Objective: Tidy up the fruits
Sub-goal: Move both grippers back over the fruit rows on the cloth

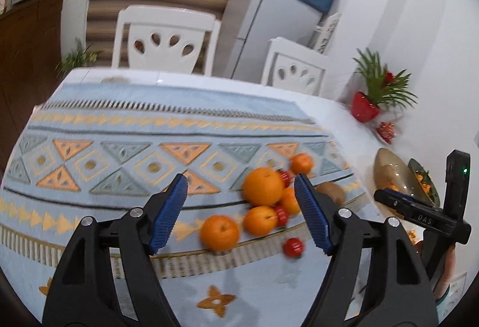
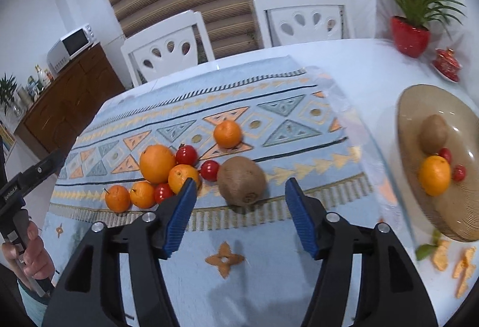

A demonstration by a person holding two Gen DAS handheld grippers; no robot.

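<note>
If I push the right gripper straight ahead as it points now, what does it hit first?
Most likely the brown fuzzy kiwi lying on the blue patterned tablecloth. It sits just beyond the open right gripper, roughly centred between its blue fingers, though depth is hard to judge here.

Each hand-held gripper, the left (image 1: 241,211) and the right (image 2: 239,214), has glossy black plastic arms with triangular cut-outs and round silver screws at the joints. The fingers (image 1: 169,211) carry ribbed blue pads. The right unit's black handle (image 1: 456,201) bears white lettering and a green light; a light teal sleeve (image 2: 28,301) shows at the left hand.
</note>
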